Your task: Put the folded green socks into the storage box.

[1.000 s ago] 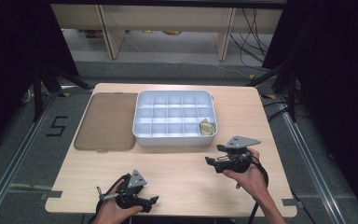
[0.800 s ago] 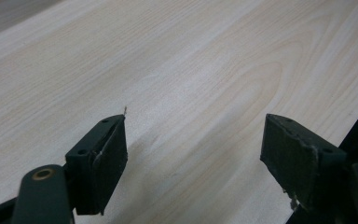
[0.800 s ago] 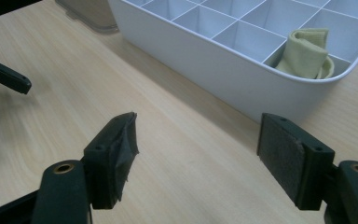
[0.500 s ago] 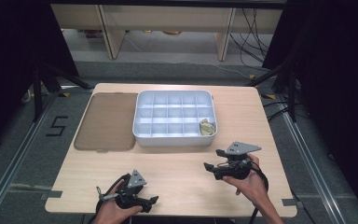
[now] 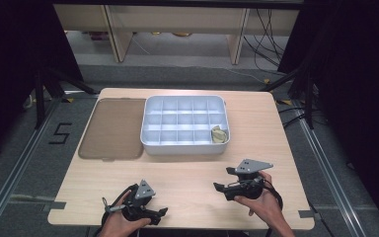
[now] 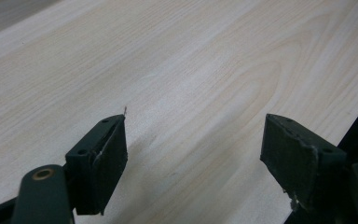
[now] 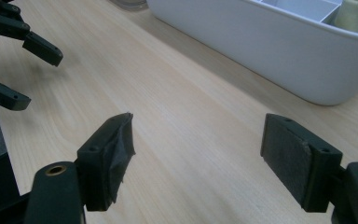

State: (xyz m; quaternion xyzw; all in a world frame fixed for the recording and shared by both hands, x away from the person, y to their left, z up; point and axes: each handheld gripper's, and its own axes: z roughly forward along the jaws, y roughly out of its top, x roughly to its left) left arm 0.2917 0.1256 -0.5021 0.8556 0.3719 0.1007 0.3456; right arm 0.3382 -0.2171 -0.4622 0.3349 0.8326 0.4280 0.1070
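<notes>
Grippers resting at near table [image 5: 187,173] edge. High view: left gripper [image 5: 161,212] idling at 7 o'clock, jaws apart, empty. Right gripper [image 5: 222,179] at 5 o'clock, jaws having just been opening, nothing between them, likely parked after a drop. Compartment tray [image 5: 185,146] sitting centre, long axis running 9 to 3; yellowish item [image 5: 219,134] lying in its near-right cell; brown lid [image 5: 112,128] lying flat at 9 o'clock of tray.

Left gripper view: fingers [image 6: 103,158] spreading wide over bare wood.

Right gripper view: fingers [image 7: 108,158] standing wide, pointing toward tray [image 7: 279,51] wall.
</notes>
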